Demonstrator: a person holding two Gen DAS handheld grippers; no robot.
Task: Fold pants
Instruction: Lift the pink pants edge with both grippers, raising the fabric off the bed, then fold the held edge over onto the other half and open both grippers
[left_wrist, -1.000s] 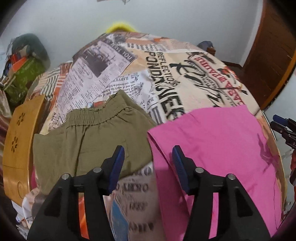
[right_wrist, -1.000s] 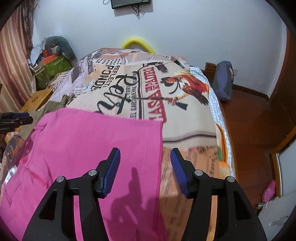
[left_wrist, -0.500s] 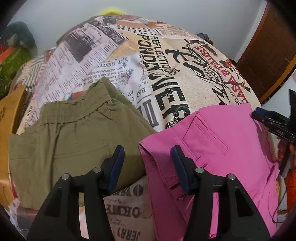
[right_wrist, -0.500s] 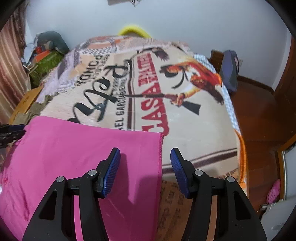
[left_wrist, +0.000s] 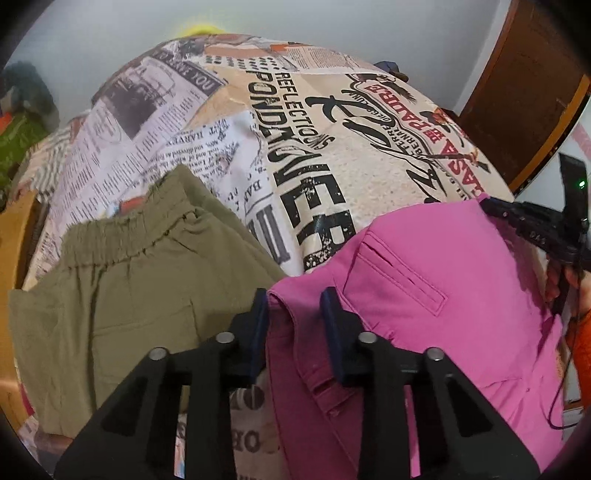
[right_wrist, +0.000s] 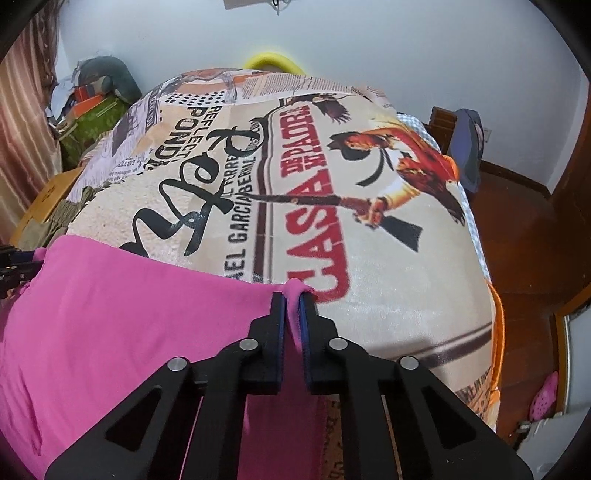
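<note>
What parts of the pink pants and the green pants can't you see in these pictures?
- Pink pants: lower part cut off by the frame edge and the left gripper, left wrist view.
- Pink hem corner: hidden inside the right gripper, right wrist view.
- Green pants: legs cut off at the frame edge, left wrist view.

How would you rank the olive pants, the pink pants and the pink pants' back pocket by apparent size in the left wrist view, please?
1. pink pants and olive pants: look alike in area, and both run out of view, so I won't rank them.
2. back pocket: clearly smallest.
</note>
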